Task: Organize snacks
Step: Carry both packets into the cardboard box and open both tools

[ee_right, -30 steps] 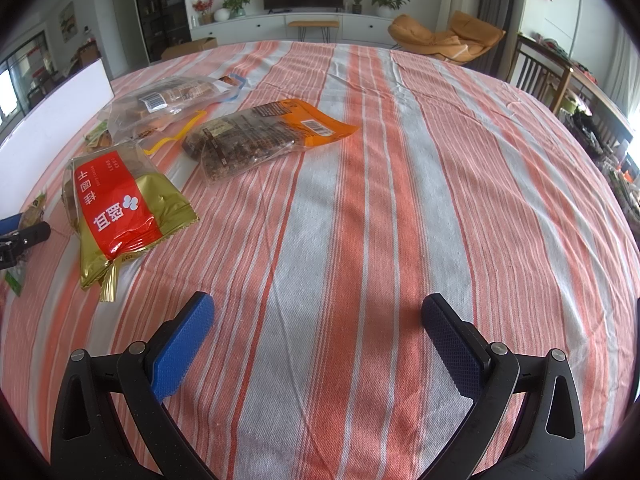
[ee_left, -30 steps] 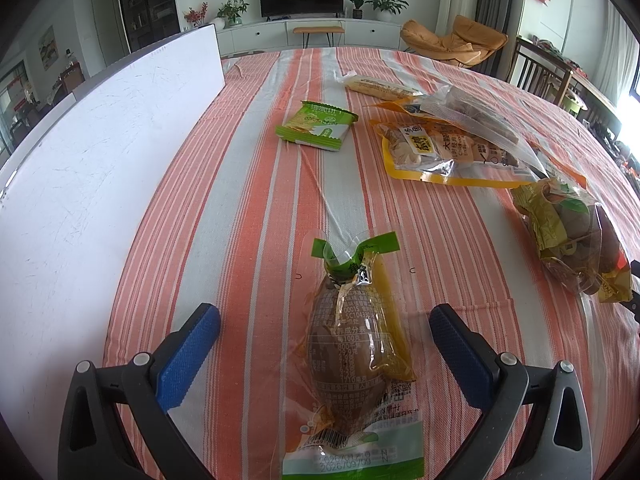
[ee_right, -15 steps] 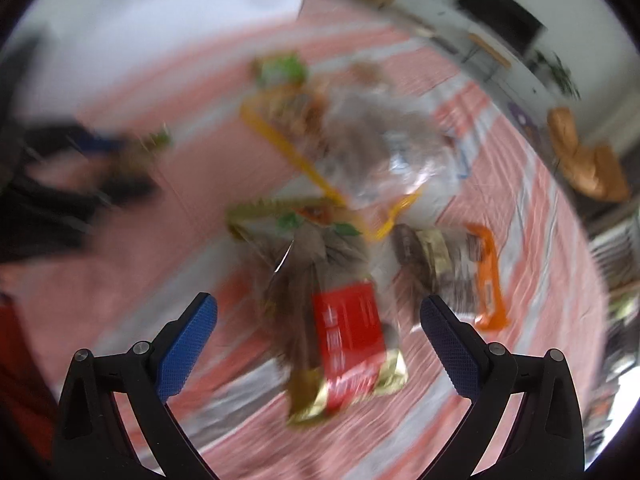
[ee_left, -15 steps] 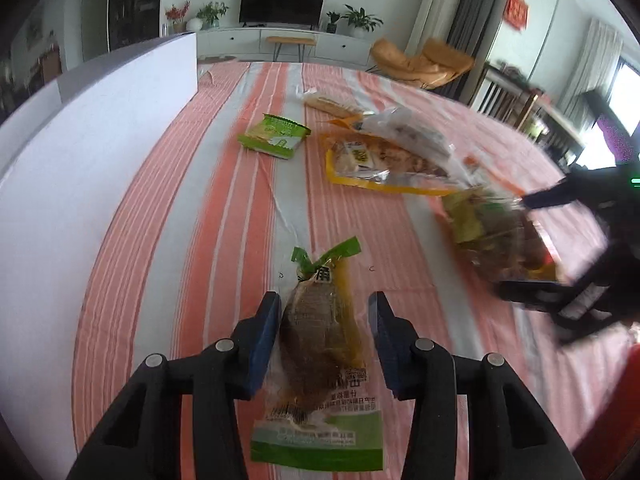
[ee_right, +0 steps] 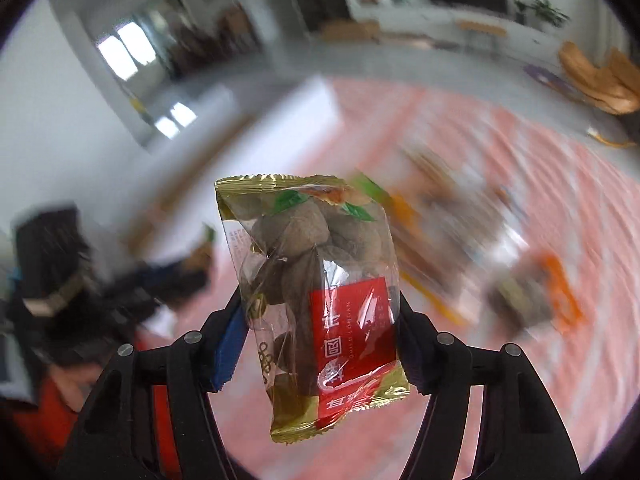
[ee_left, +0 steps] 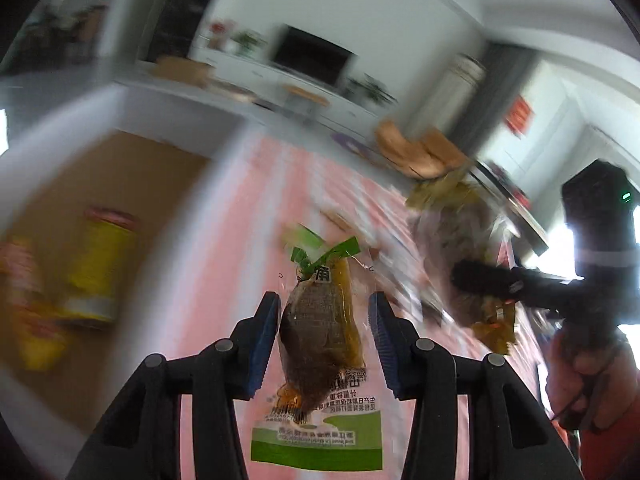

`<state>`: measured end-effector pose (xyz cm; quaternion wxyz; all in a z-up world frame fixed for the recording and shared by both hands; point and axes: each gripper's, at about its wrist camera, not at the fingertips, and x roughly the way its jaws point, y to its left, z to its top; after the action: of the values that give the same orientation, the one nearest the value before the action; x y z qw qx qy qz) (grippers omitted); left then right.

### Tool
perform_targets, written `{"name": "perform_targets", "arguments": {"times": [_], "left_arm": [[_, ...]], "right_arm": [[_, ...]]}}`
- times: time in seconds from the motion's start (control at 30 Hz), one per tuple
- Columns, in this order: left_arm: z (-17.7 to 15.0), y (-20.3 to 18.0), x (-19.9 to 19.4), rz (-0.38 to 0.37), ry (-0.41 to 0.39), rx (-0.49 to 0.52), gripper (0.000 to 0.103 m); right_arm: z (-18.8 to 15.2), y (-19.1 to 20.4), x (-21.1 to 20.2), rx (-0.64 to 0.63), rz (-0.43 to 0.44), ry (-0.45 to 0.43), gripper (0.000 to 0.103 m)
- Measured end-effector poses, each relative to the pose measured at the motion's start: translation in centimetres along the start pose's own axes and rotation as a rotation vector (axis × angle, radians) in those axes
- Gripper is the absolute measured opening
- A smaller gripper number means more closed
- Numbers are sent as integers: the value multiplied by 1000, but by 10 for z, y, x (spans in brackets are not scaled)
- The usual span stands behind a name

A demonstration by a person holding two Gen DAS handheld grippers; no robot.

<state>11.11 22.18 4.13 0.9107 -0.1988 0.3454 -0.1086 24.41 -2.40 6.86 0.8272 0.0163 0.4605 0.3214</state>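
Note:
My left gripper (ee_left: 323, 322) is shut on a green-and-yellow snack packet (ee_left: 320, 332) with a brown filling and holds it in the air above the striped tablecloth (ee_left: 224, 280). My right gripper (ee_right: 320, 320) is shut on a gold-and-red bag of nuts (ee_right: 316, 292), also lifted off the table. The right gripper with its bag (ee_left: 468, 248) shows blurred at the right of the left wrist view. The left gripper (ee_right: 160, 280) shows blurred at the left of the right wrist view.
A white-walled cardboard box (ee_left: 120, 184) stands to the left; yellow and red packets (ee_left: 100, 272) lie inside. Other snack bags (ee_right: 460, 216) lie blurred on the table, with an orange-edged one (ee_right: 536, 296) at the right.
Both grippers have closed on their packets and lifted them off the table. The left one has swung towards the box. Both views are motion-blurred.

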Motion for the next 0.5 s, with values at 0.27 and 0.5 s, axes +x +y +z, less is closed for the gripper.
{"name": "perform_targets", "arguments": {"times": [0.27,0.5], "left_arm": [[24,116,-57,546,-42,-98,97],[2,101,-73,521,-64,-104,97]], "right_arm": [[78,146,90,-15,328,-8,101],[61,132,79,-22,241,-115,102]]}}
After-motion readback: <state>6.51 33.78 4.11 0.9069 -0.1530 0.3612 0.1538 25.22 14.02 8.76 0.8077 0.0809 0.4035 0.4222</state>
